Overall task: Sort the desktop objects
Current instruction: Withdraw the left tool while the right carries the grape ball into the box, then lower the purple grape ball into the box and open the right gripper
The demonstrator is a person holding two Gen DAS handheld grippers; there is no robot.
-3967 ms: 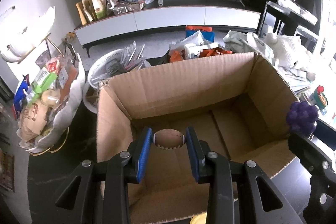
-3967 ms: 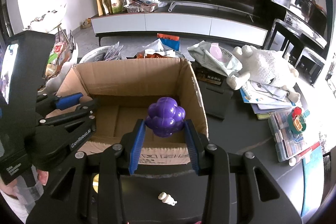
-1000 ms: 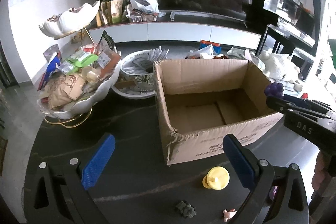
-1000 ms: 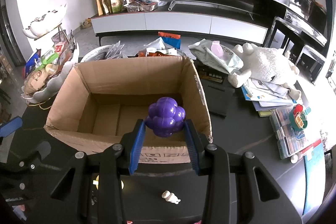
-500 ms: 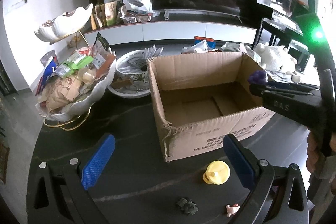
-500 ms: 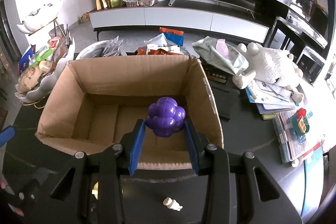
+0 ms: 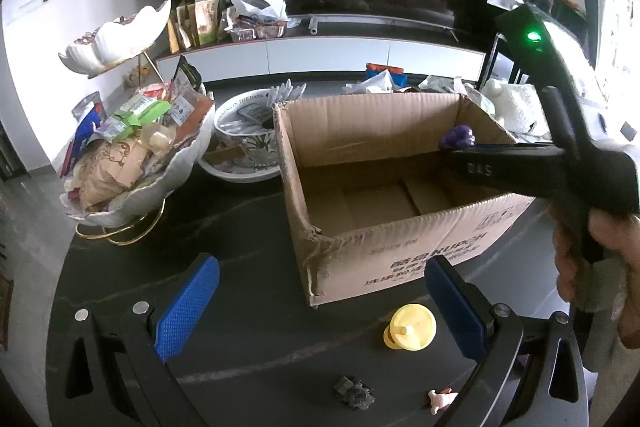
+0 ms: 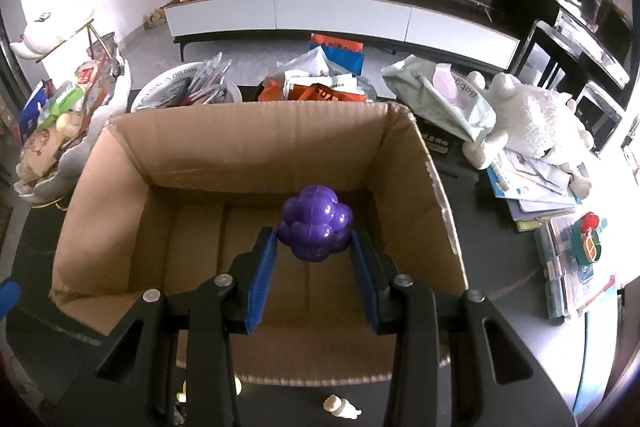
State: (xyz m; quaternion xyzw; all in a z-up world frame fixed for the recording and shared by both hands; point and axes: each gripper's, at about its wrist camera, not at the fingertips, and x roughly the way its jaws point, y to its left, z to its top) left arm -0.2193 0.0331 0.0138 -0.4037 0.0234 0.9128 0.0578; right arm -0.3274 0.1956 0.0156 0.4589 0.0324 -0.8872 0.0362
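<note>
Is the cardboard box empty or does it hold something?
Empty as far as seen: the box shows only bare floor flaps. The purple toy hangs above it in the right gripper.

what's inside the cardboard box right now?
The cardboard box shows only bare bottom flaps. The purple grape toy hangs above the opening, clamped in the right gripper, not resting inside. The near wall and gripper hide the floor's front strip, so something small could sit there.
</note>
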